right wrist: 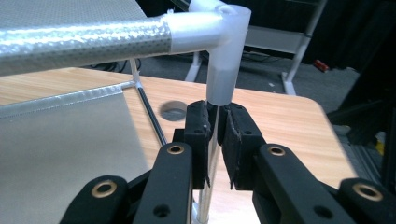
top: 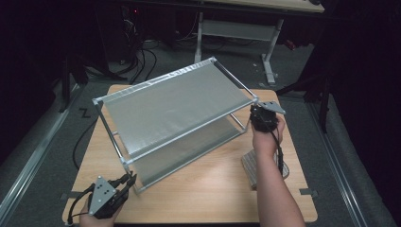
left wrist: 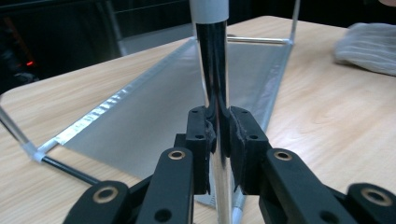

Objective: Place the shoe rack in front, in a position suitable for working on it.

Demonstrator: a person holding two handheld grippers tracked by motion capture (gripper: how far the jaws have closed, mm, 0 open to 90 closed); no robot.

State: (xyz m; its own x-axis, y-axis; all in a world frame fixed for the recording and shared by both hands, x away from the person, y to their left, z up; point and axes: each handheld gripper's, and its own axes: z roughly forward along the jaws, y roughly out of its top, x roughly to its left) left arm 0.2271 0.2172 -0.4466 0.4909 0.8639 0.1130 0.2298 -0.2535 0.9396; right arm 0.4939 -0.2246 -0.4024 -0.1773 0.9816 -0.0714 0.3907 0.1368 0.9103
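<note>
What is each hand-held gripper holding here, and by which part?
Both hold the two-tier rack. The left hand-held gripper is shut on a chrome upright post at the near corner; the right hand-held gripper is shut on the post just below the white corner joint.

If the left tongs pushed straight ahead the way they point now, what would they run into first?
The left tongs are already shut on the rack's upright metal post, so the post is met at once. Past it lies the lower fabric shelf, probably next, though depth is hard to judge.
</note>
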